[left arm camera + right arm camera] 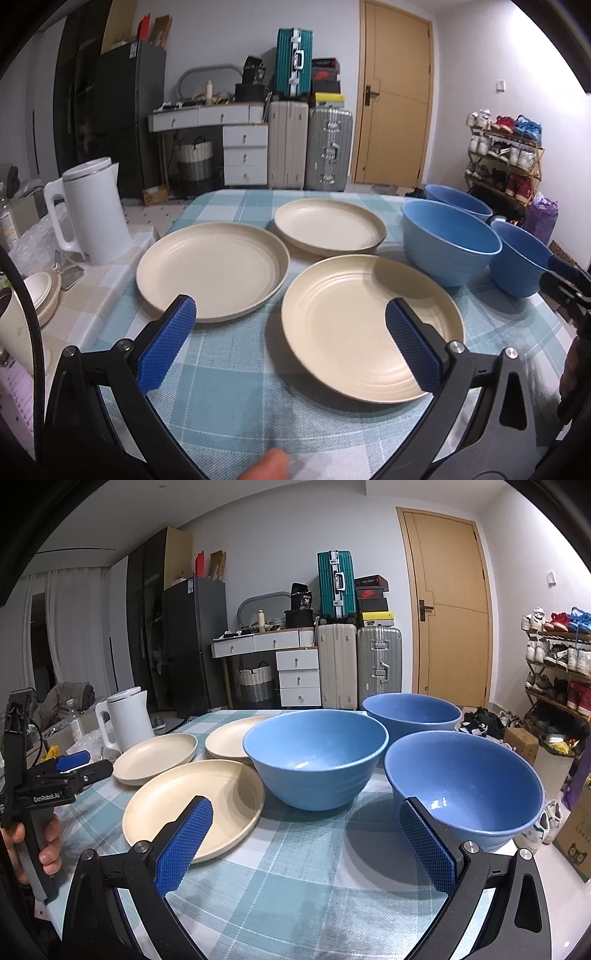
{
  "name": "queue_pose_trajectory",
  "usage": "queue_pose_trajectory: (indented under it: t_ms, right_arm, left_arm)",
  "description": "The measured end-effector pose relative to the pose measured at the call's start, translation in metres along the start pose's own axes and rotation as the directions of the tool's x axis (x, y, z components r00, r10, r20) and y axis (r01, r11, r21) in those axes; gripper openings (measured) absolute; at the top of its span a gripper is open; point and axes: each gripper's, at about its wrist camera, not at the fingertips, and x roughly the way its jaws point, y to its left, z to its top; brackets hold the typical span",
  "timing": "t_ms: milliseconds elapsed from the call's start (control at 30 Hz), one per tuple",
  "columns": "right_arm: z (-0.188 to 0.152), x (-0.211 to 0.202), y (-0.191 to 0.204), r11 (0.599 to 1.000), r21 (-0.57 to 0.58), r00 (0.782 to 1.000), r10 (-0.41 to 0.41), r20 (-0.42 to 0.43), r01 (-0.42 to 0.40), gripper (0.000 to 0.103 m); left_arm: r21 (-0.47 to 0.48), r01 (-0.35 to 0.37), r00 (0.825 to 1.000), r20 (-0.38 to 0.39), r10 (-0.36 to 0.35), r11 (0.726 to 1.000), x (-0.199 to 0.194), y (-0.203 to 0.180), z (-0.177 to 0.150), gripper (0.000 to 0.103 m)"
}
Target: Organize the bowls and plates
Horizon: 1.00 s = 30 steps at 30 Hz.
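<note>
Kept left tongs (290, 308) wide open over the near plate (351, 314), gripping nothing. Found three plates (212, 266) flat on the counter (229, 369), three bowls (314, 753) rightward. Kept right tongs (306, 808) open, empty. Might have bumped the edge bowl (465, 775) off.

Even indoor light from overhead, soft shadows under the bowls (316, 757). Small glare spots inside them. Heavy fisheye bending and dark corners; nearest plate (371, 328) slightly blurred.
</note>
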Motion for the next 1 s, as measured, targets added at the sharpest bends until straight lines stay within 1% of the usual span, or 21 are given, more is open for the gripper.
queue_pose_trajectory:
  t_ms: [167, 367, 533, 733, 1000]
  right_arm:
    - [0.012, -0.007, 0.008, 1.000, -0.016, 1.000, 0.010, 0.010, -0.009, 0.103]
    - [0.030, -0.010, 0.019, 0.997, -0.007, 0.997, 0.074, 0.003, -0.074, 0.103]
    - [0.047, -0.007, 0.034, 0.995, -0.022, 0.995, 0.102, -0.012, -0.102, 0.103]
    - [0.062, 0.006, 0.056, 0.992, -0.044, 0.993, 0.112, -0.046, -0.114, 0.103]
    - [0.082, 0.034, 0.080, 0.988, -0.053, 0.987, 0.139, -0.086, -0.144, 0.103]
  left_arm:
    - [0.004, -0.030, 0.999, -0.014, 0.030, 1.000, -0.003, 0.005, 0.005, 0.103]
    - [-0.002, -0.074, 0.997, -0.027, 0.074, 0.997, -0.011, 0.012, 0.014, 0.103]
    - [-0.011, -0.093, 0.995, -0.046, 0.092, 0.996, -0.014, 0.022, 0.022, 0.103]
    - [-0.025, -0.109, 0.992, -0.059, 0.107, 0.994, -0.012, 0.032, 0.029, 0.103]
    - [-0.077, -0.127, 0.989, -0.082, 0.121, 0.989, -0.008, 0.058, 0.038, 0.103]
